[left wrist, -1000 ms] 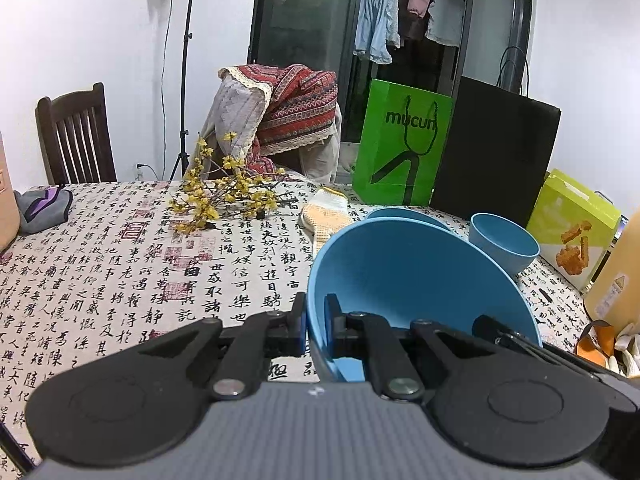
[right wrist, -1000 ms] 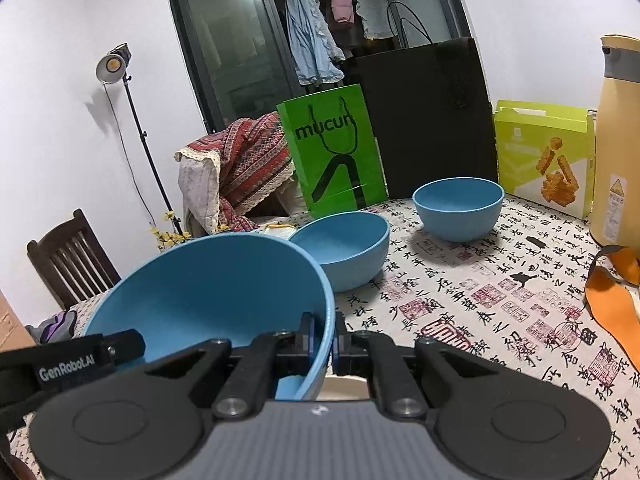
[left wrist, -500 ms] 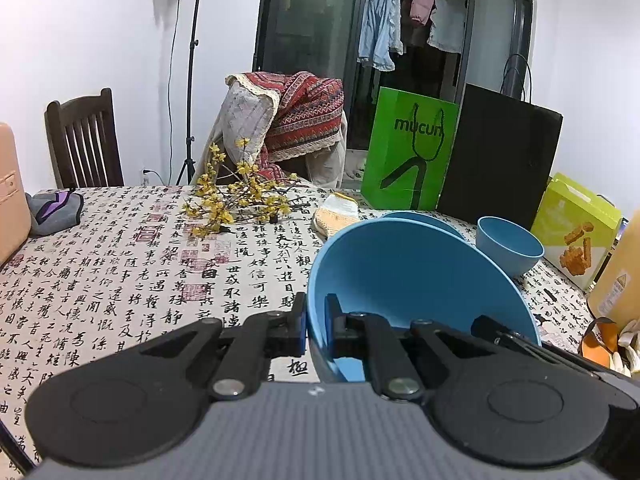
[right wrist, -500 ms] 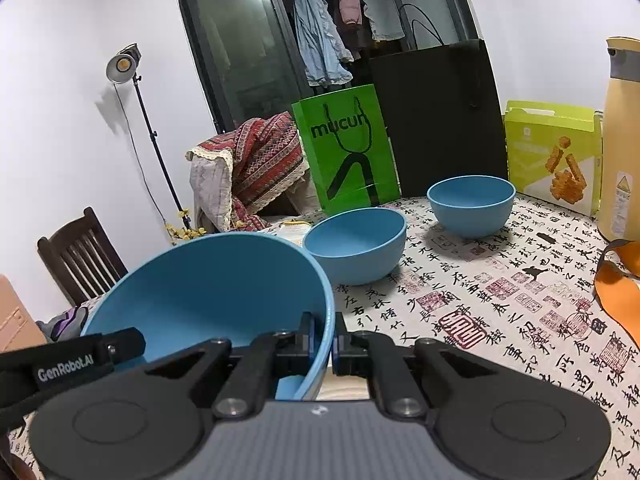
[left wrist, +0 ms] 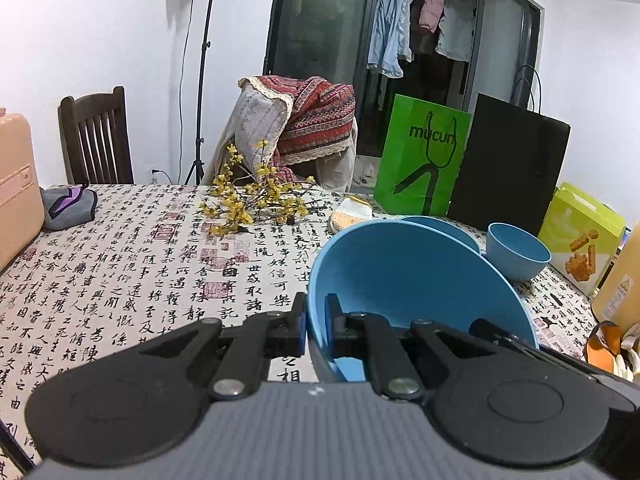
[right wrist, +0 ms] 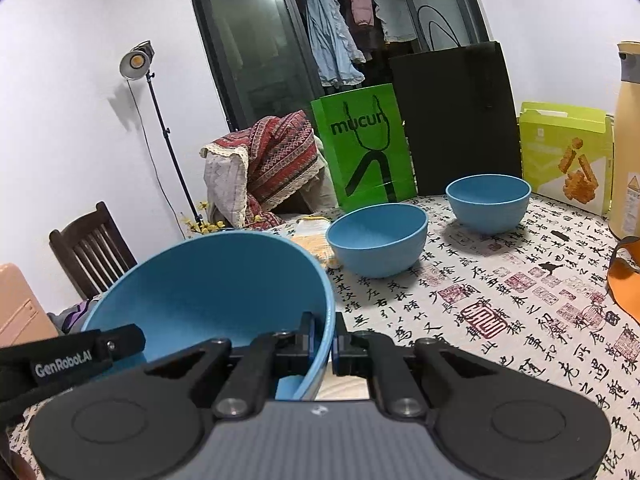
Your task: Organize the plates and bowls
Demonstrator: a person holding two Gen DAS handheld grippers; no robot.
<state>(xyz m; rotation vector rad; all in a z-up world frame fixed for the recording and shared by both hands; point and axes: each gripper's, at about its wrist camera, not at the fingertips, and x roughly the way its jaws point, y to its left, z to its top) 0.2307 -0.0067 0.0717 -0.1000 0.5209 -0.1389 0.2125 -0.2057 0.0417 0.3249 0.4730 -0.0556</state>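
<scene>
Both the left gripper and right gripper clamp the large blue bowl by opposite rims. Two smaller bowls (same blue) sit at one o'clock: the middle bowl and the far bowl.

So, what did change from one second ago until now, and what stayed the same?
The large blue plastic bowl, with both grippers on its rim, was carried back from the two smaller blue bowls on the printed tablecloth; more of the room's upper part shows now. Nothing was taken or released: the left gripper and right gripper stay clamped on opposite rims. Table items did not move.
</scene>
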